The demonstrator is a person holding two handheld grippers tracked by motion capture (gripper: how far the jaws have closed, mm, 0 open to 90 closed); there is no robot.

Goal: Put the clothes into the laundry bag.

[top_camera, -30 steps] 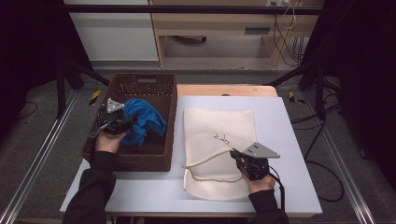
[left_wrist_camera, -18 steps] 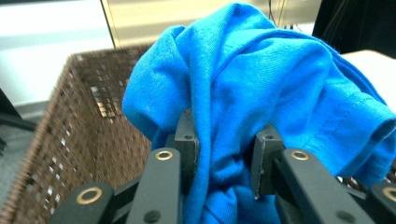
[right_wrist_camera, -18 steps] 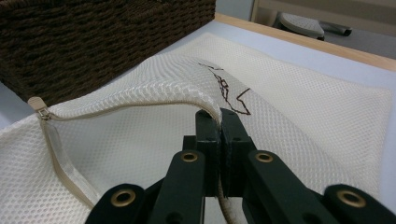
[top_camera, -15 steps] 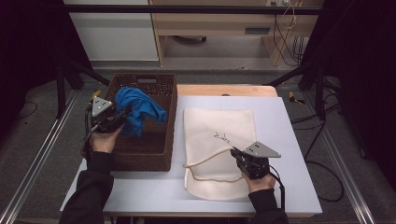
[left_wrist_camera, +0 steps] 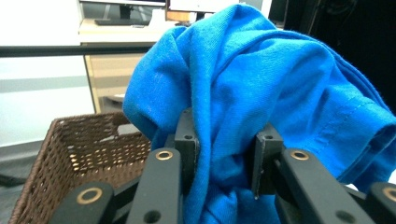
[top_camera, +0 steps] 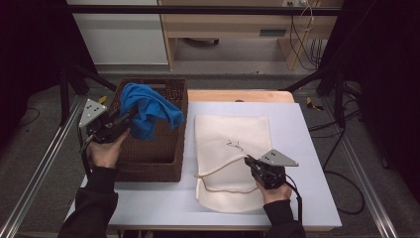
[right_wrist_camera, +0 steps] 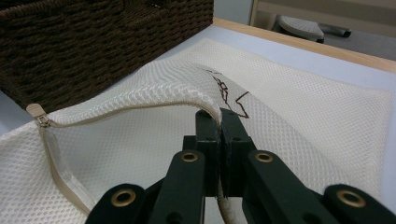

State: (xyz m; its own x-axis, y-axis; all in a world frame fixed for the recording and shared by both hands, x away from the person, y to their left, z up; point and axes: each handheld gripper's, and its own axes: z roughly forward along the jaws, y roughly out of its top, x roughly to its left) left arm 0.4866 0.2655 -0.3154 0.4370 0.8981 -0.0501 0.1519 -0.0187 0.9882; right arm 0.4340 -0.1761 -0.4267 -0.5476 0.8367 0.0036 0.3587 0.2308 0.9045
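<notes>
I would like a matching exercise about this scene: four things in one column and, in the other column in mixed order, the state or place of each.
Things:
1. blue cloth
2. mesh bag
3. wicker basket
4. zipper pull

States:
A. dark brown, standing at the table's left side
B. lifted above the basket by the left hand-held gripper
C. at the end of the open zipper
D. cream, its upper edge pinched by the right hand-held gripper

Pairs: 1-B, 2-D, 3-A, 4-C

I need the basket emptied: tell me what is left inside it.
Woven floor shows inside the brown basket, with no other item on it. The blue cloth, clamped in the left tongs, hangs over it and hides the far part.
</notes>
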